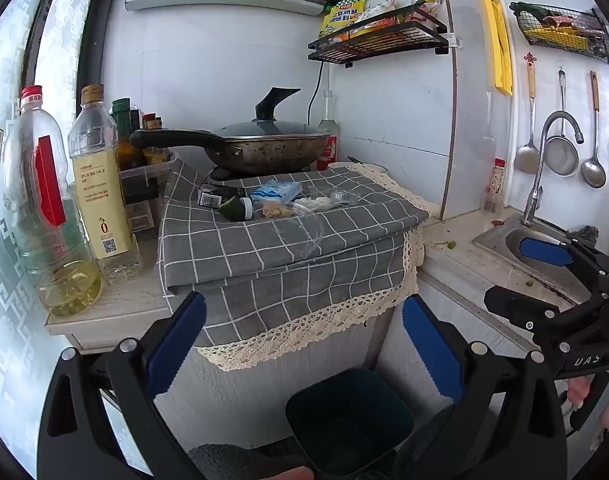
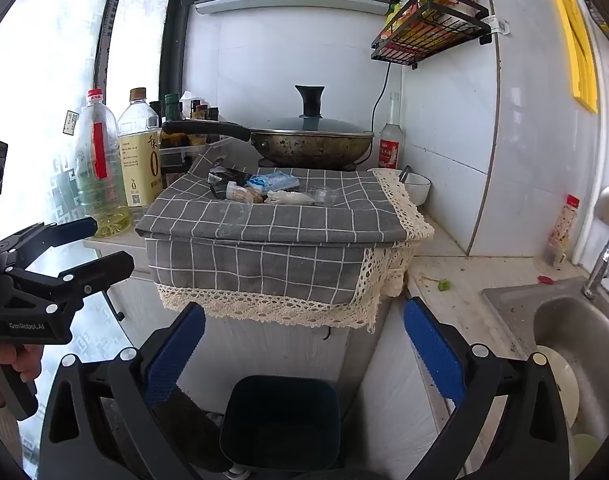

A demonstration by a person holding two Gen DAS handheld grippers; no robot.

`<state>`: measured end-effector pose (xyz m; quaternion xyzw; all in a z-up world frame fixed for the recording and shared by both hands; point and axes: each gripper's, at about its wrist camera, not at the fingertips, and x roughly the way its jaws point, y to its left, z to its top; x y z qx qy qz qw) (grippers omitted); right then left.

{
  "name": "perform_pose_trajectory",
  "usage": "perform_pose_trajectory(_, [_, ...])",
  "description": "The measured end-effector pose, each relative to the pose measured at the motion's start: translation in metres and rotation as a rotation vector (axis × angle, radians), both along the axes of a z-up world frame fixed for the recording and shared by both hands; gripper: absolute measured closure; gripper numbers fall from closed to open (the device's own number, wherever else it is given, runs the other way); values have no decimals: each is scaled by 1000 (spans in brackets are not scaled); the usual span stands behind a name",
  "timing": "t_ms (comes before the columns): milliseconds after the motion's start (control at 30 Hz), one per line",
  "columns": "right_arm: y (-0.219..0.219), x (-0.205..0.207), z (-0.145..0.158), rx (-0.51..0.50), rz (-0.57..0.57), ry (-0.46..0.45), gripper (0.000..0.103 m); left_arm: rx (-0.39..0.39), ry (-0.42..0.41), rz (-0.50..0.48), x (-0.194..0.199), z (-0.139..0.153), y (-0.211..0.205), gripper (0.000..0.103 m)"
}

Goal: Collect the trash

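A heap of trash lies on the grey checked cloth (image 1: 288,240): a blue wrapper (image 1: 276,191), a dark green tube (image 1: 234,208), a black packet (image 1: 216,196), white crumpled paper (image 1: 316,202) and clear plastic film (image 1: 304,232). The same heap shows in the right wrist view, with the blue wrapper (image 2: 273,181) and white paper (image 2: 288,198). A dark bin (image 1: 348,424) (image 2: 280,420) stands on the floor below the cloth. My left gripper (image 1: 304,344) is open and empty, in front of the cloth's edge. My right gripper (image 2: 304,344) is open and empty, low before the cabinet.
A lidded wok (image 1: 268,144) sits behind the trash. Oil bottles (image 1: 100,184) stand at the left. A steel sink (image 2: 576,344) with a tap (image 1: 544,168) is at the right. A wire shelf (image 1: 378,40) hangs above. Green scraps (image 2: 443,285) lie on the counter.
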<state>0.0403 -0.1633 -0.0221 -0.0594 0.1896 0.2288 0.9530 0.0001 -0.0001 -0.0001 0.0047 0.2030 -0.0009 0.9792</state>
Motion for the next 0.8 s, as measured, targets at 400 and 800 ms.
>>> perform_pose_trajectory(400, [-7, 2, -2, 6, -6, 7, 3, -11, 7, 4, 2, 1, 1, 3])
perform_pose_trajectory(800, [-2, 0, 1, 0, -2, -7, 3, -14, 2, 1, 0, 4, 1, 3])
